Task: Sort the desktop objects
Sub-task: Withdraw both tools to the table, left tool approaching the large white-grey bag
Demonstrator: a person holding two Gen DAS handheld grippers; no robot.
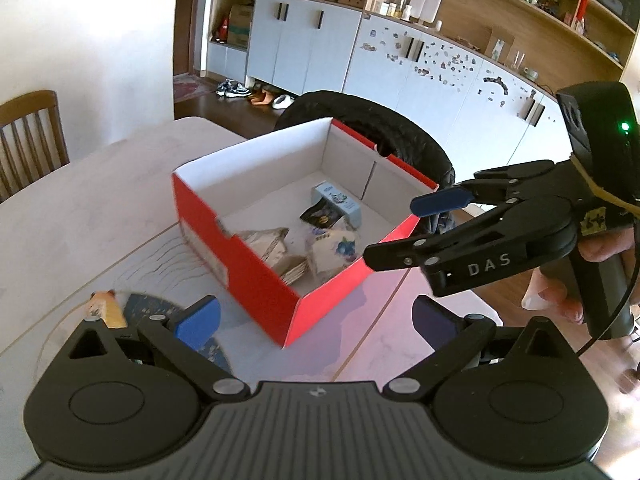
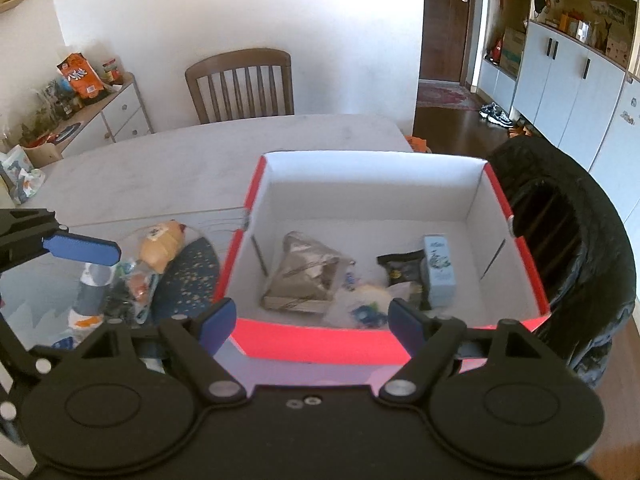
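A red box (image 1: 256,280) with a white inside (image 2: 360,200) stands on the pale table. In it lie a grey-brown packet (image 2: 300,280), a black packet (image 2: 400,266), a light blue carton (image 2: 438,272) and a white wrapper with blue print (image 2: 364,308). Loose items lie left of the box: a yellow-orange packet (image 2: 160,248), a dark blue patterned mat (image 2: 188,276) and a white tube (image 2: 90,292). My left gripper (image 1: 316,326) is open and empty near the box's front corner. My right gripper (image 2: 312,322) is open and empty over the box's near wall; it also shows in the left wrist view (image 1: 404,228).
A wooden chair (image 2: 244,84) stands at the table's far side. A black padded chair back (image 2: 576,240) is right behind the box. A side cabinet with snacks (image 2: 84,96) is at the far left. White cupboards (image 1: 400,60) line the far wall.
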